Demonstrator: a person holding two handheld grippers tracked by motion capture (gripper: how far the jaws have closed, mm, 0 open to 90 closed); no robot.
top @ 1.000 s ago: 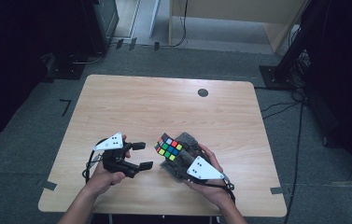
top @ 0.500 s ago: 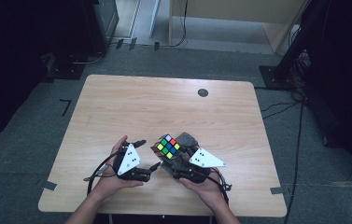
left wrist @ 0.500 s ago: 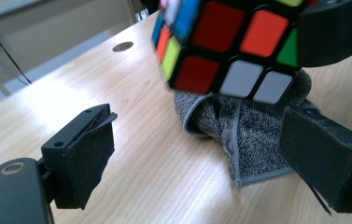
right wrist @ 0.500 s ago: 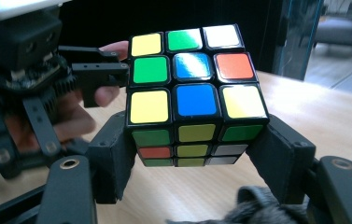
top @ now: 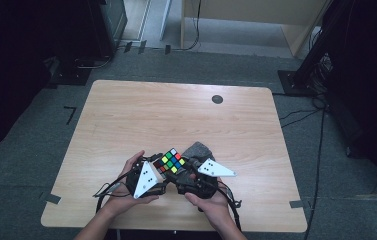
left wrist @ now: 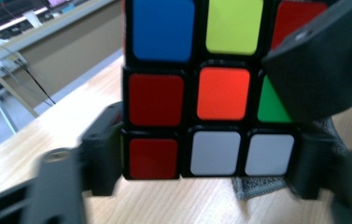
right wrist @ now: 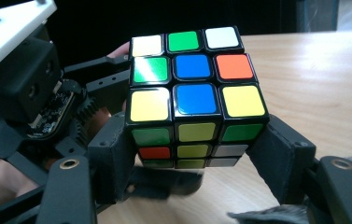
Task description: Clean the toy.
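A scrambled colour cube (top: 170,161) is held just above the wooden table (top: 126,115) near its front edge. My right gripper (right wrist: 197,158) is shut on the cube (right wrist: 197,88), with its pads pressing the lower layers from both sides. My left gripper (left wrist: 208,158) has just been closing. Its jaws now clamp the bottom layer of the cube (left wrist: 211,93) on either side. In the high view the left gripper (top: 162,173) comes in from the left and the right gripper (top: 180,175) from the right, and they meet at the cube.
A grey cloth (top: 198,149) lies on the table right behind the cube and shows again as a grey cloth (left wrist: 257,189) under it. A small black disc (top: 217,99) sits near the far edge. Dark equipment stands on the floor around the table.
My left gripper moved right from its place apart from the cube and closed its jaws around it. The right gripper kept still with the cube in its grip.
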